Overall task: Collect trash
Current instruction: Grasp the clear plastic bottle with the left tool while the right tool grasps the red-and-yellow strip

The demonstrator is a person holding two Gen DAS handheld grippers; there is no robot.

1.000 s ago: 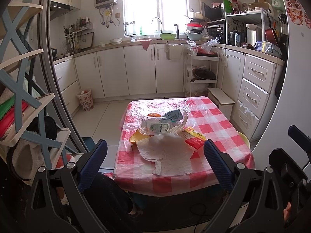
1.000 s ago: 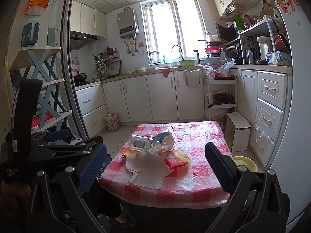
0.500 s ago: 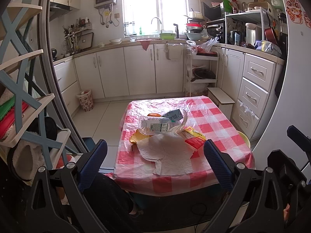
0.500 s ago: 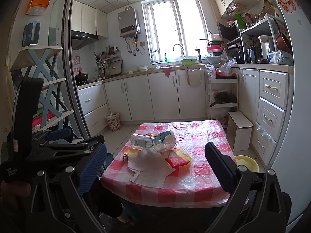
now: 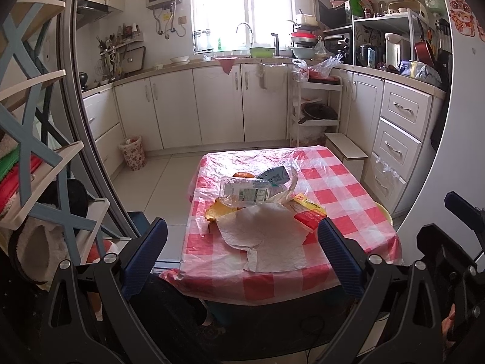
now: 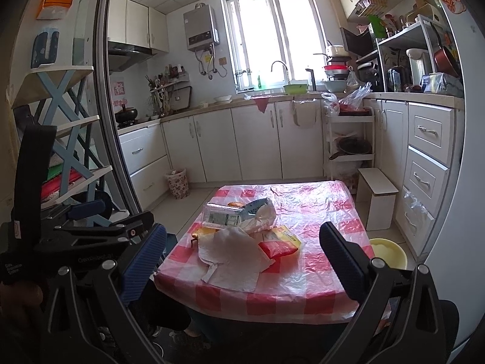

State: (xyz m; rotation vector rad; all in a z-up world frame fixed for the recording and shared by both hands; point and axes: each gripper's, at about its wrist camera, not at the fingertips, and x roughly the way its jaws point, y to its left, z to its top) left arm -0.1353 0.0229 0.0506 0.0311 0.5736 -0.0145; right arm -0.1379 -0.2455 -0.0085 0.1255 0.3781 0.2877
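Red-checked tablecloth point(image 5: 339, 188) carries the trash heap ahead of both my grippers, well beyond the fingertips. My left gripper point(image 5: 242, 251) is spread wide and grips nothing; the white paper sheet point(image 5: 266, 236) shows between its fingers. My right gripper point(image 6: 242, 261) is likewise wide and empty, framing the paper, clear plastic bottle point(image 6: 224, 217) and red-and-yellow packet point(image 6: 279, 244).

No legible text. Print on the clear plastic bottle's label point(image 5: 247, 193), the yellow-red packet point(image 5: 309, 210) and the left gripper's point(image 6: 91, 254) body is too small to read.
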